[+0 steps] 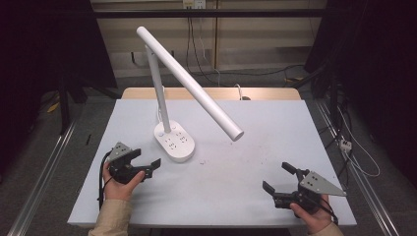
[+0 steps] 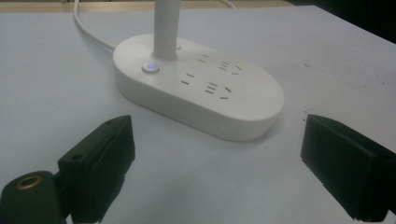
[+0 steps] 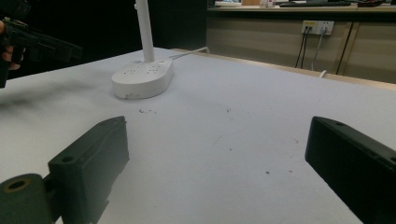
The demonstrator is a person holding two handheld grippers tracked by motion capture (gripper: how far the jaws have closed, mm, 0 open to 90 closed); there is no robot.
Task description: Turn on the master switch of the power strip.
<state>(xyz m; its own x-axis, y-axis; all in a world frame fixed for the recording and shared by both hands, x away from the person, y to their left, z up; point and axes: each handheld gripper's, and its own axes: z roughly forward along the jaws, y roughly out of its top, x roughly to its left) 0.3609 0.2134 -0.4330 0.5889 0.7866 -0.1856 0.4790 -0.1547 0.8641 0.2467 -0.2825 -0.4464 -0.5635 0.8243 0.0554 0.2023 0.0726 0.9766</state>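
While a person is holding a tool in each hand, the big pale tabletop (image 1: 275, 132) is lying under everything, with a few small dark marks on it.

On the tabletop, toward its left and back part, a white lamp (image 1: 187, 83) is standing. Its thin post is going up from the base, and its long round arm is slanting down to the right, with the low end hanging in the air over the middle of the tabletop. The lamp's base (image 1: 174, 141) is a flat white oval with plug holes on top, and a white cord (image 2: 88, 30) is running away from it toward the back edge.

The left tool (image 1: 149, 167) is sitting low near the front left, just beside the lamp's base and pointing at it. Its two black jaws are standing wide apart with nothing between them. In the left gripper view the base is lying just past the jaws, not touching them.

The right tool (image 1: 279, 178) is resting near the front right corner, well apart from the lamp. Its jaws are also spread wide with nothing in them.

Smallest of all, a round button (image 2: 150, 67) with a little blue glow is sitting on the base, right beside the post.
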